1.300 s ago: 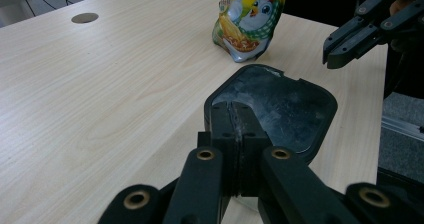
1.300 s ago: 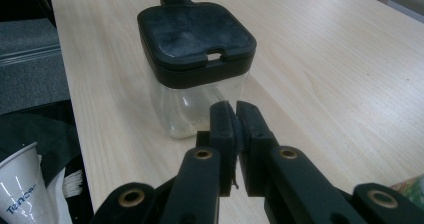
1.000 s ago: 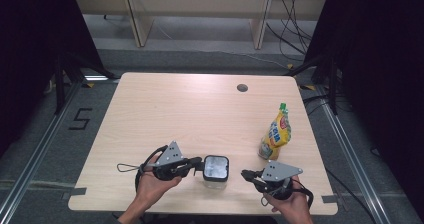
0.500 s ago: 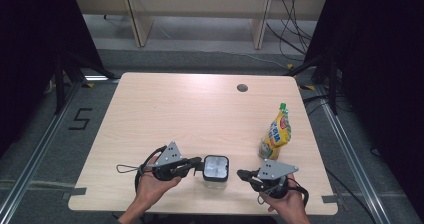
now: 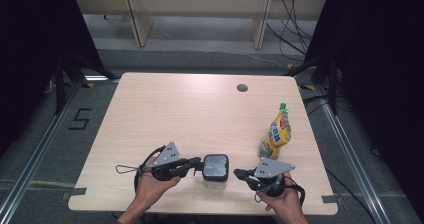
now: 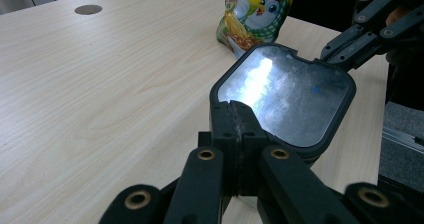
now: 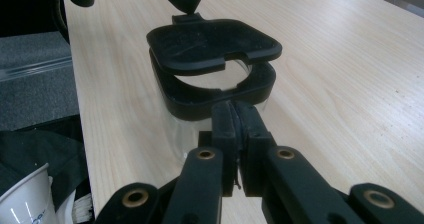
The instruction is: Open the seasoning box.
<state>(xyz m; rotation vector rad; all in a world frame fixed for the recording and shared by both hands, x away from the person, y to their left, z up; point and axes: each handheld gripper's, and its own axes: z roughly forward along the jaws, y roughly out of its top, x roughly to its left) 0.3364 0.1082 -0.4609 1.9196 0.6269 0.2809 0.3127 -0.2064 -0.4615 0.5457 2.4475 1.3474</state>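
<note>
Lidded container (image 5: 215, 167) near table (image 5: 175, 109) front edge; snack pouch (image 5: 276, 134) behind-right.

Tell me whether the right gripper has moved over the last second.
Yes, slightly: in the high view the right gripper has edged left, away from the yellow pouch and nearer the black-lidded container.

A yellow snack pouch (image 5: 276, 134) printed with a cartoon chick is seen standing upright near the right edge of the pale wooden counter (image 5: 175, 109). A round cable hole (image 5: 242, 88) is set near the far edge.
</note>
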